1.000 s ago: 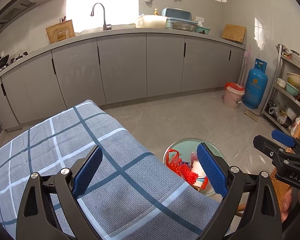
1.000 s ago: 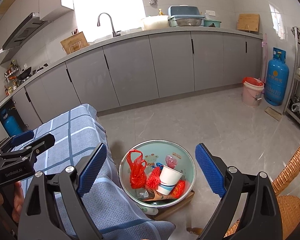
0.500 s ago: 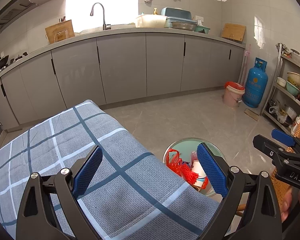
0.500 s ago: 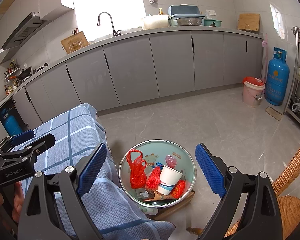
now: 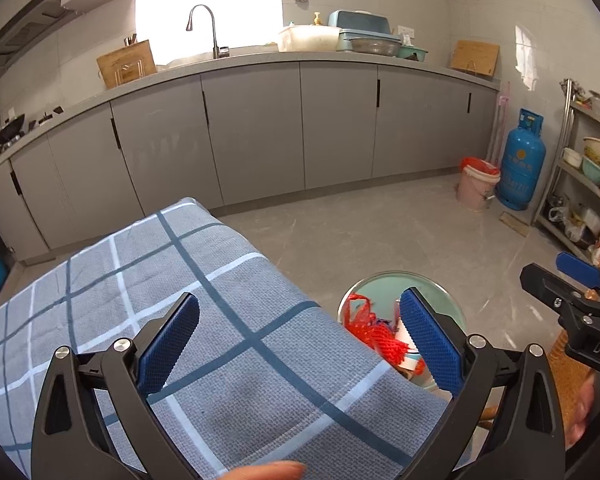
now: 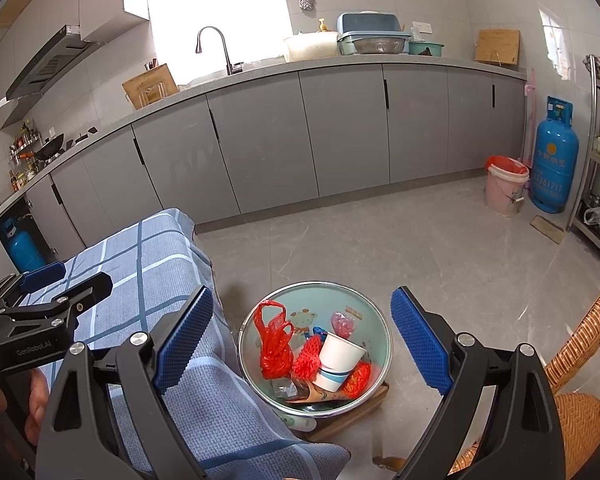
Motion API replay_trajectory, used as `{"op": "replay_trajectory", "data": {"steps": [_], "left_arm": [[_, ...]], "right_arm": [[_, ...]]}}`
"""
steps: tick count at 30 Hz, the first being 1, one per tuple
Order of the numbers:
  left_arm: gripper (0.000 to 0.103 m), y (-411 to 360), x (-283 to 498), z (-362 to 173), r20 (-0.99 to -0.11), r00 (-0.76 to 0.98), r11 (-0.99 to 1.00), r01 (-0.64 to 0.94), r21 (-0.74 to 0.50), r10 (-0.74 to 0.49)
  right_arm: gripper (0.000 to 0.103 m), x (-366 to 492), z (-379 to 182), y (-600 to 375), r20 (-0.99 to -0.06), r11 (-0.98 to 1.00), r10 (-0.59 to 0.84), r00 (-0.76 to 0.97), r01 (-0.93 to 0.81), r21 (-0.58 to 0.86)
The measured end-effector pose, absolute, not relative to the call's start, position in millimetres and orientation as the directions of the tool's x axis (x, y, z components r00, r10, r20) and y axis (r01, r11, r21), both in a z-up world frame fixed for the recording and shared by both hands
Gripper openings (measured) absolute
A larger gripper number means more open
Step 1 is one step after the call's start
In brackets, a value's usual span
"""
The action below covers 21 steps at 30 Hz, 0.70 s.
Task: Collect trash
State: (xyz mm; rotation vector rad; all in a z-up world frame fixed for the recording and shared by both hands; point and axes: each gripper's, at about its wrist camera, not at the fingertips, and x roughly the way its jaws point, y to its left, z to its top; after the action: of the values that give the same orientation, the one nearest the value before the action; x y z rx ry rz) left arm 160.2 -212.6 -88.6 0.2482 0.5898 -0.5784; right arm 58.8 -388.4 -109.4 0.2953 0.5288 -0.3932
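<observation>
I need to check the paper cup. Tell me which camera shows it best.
The right wrist view: the paper cup lies in full sight in the bowl. In the left wrist view only a sliver shows behind a finger.

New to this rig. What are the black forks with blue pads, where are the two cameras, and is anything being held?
No robot arm here: a person carries two hand-held grippers, each with a fisheye camera looking forward along its jaws. One picture is from the left gripper, the other from the right gripper; each also glimpses its partner at the frame edge. Both stand wide open, holding nothing. The left hangs over a blue checked tablecloth. The right looks down on a metal basin beside the table, holding collected trash: a red plastic bag, a white paper cup and red netting.
</observation>
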Motion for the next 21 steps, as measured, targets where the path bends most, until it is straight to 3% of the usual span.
{"op": "replay_trajectory", "data": {"steps": [21], "left_arm": [[0.099,-214.8,154.1,-88.7,-0.581,0.704,0.816,0.567,0.114,-0.409]], "right_arm": [[0.09,59.0,-112.0,-387.9,-0.541,0.886,-0.279,0.793,0.429,0.172]]}}
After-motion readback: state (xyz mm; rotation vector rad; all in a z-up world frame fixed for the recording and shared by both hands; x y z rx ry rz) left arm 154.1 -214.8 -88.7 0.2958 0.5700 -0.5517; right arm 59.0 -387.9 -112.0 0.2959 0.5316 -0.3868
